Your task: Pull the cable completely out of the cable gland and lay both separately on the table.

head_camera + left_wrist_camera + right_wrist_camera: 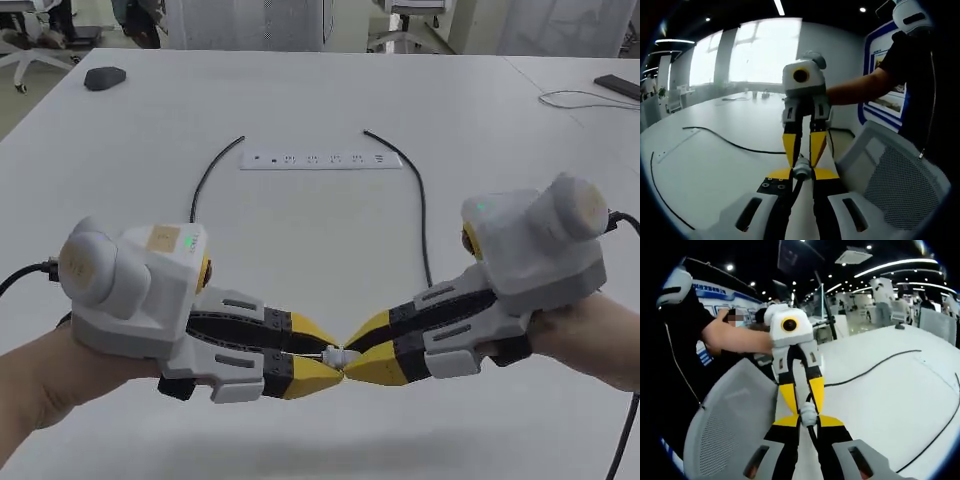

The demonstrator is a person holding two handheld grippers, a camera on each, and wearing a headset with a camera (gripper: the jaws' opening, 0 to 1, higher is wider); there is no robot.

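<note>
The small white cable gland [340,355] hangs just above the white table [320,240], between the tips of both grippers, which meet nose to nose. My left gripper [325,366] is shut with the gland [801,169] at its yellow tips. My right gripper [358,362] is shut on the black cable [421,205] right beside the gland [809,415]. The cable runs back between each gripper's jaws. Its two long ends trail away over the table [730,141] [875,366] toward a power strip. Exactly where each tip bites is hard to see.
A white power strip [320,159] lies mid-table between the cable's two ends. A dark mouse [104,77] sits at the far left, and a thin cable [580,98] and a black device [617,86] at the far right. A grey mesh chair [890,170] stands by the table edge.
</note>
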